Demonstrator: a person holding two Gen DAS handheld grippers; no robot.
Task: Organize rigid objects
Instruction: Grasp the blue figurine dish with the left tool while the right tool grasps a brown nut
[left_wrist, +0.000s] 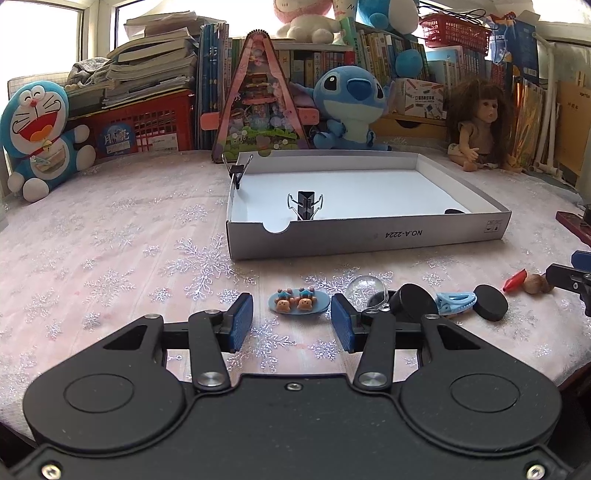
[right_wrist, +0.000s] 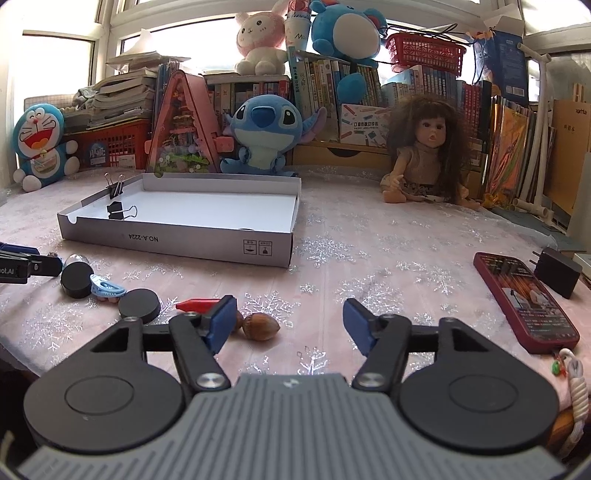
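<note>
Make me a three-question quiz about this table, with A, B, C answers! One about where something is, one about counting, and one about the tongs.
1. Where is the blue oval clip with two little bears?
A. Inside the white box
B. On the tablecloth in front of the left tongs
C. On the doll's lap

2. How many black binder clips are at the white box?
A. Two
B. Four
C. None

3. How are the right tongs?
A. Shut on a nut
B. Shut on the phone
C. Open, holding nothing

Answers:
1 B: it lies just ahead of the left tongs.
2 A: one binder clip lies inside, another grips the wall.
3 C: the blue pads stand wide apart; the hazelnut lies loose beside them.
</note>
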